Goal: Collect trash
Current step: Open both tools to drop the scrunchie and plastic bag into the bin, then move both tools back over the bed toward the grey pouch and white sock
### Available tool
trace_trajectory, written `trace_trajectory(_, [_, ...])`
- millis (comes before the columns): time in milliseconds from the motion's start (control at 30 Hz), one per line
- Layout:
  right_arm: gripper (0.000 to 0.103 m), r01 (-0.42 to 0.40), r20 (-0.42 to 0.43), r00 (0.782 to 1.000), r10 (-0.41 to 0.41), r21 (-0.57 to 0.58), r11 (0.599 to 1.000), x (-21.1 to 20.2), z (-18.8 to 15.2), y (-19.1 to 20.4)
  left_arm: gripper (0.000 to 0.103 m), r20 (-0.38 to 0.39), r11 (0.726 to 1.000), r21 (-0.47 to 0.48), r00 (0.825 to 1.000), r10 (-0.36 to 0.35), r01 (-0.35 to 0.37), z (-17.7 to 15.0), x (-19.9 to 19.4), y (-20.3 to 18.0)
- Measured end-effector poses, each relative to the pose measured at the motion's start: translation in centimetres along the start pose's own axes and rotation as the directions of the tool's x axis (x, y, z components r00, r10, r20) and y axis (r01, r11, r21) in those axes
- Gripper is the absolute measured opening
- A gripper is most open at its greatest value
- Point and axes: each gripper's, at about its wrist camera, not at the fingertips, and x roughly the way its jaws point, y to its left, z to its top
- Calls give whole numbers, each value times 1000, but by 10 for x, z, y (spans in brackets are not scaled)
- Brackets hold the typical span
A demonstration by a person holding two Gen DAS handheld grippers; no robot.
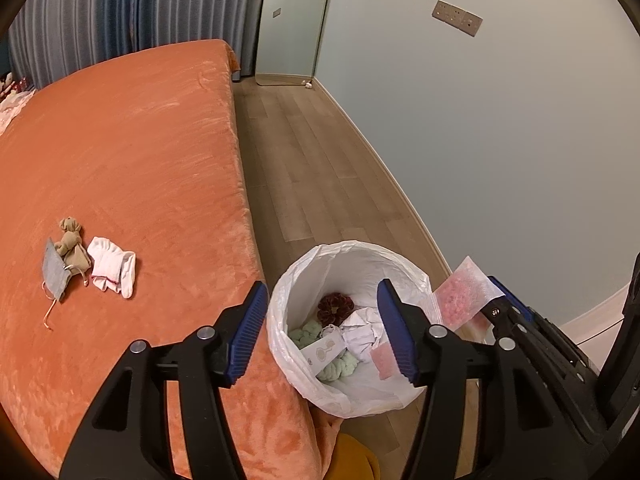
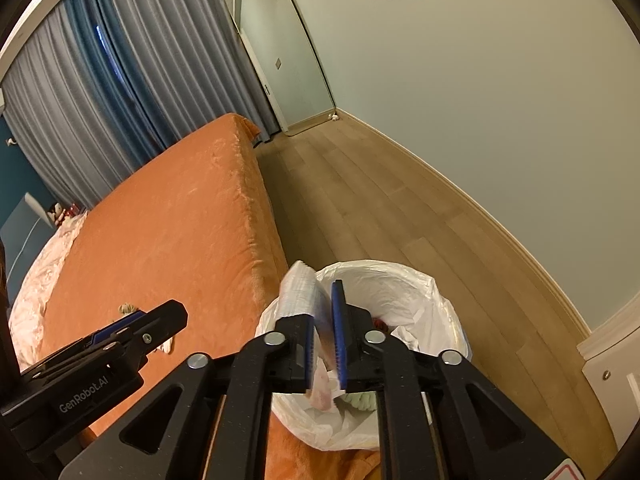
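A bin with a white liner (image 1: pixel 352 250) stands on the floor against the orange bed. Inside lie a dark red scrunchie (image 1: pixel 335 307), green yarn, crumpled white paper and a small pink packet. My left gripper (image 1: pixel 322 286) hovers over the bin's near rim, open and empty. My right gripper (image 2: pixel 323 300) is above the bin (image 2: pixel 404 280) with a clear packet of pink bits (image 2: pixel 298 292) between its jaws. The packet leans on the left pad with a gap to the right pad. The left wrist view shows this packet (image 1: pixel 460 298) at the right gripper (image 1: pixel 498 300).
On the orange bed (image 1: pixel 140 152) lie a grey face mask (image 1: pixel 54 270), a tan drawstring pouch (image 1: pixel 72 244) and white socks (image 1: pixel 112 268). Wooden floor (image 1: pixel 304 152) runs between bed and wall. A tall mirror (image 1: pixel 292 20) leans in the far corner, by the curtains.
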Motion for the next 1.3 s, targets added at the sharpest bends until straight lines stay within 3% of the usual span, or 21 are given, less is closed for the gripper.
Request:
trace_trajectory(67, [40,14,7,1000,-14,-2,1000,0,-1,1,55,2,1000,-5,1000,4,-4,-1,-2,5])
trace_trajectory(133, [46,34,-10,999,-34,-13,999,3,-2,4,55,5,1000,-14,1000,7,-7,-1,-3,11])
trace_trajectory(400, [46,98,-91,991,-103,-53,994,29,-16,6,55,7,999,-47,1000,14,-14,-4,-8,29])
trace_trajectory(667, [47,168,-230,955,-190,-109,980,60,-58,-11,55,2,997,-68,1000,20,-20,-8,-9,43])
trace_trajectory(767, [55,188,-251,944,-215,-125,974,59,-72,-13,56,-3,996,-84,1000,23,-23,-11,-8,48])
trace_trajectory(1033, [55,135,-217,963,-159,-123,983,44,-70,6,56,-14,993,-112,999,36,-37,-22,-8,64])
trace_trajectory(1300, [65,69,-176,979,-98,-163,984,33,-64,49,62,-14,982,-169,996,89,-90,-34,-16,102])
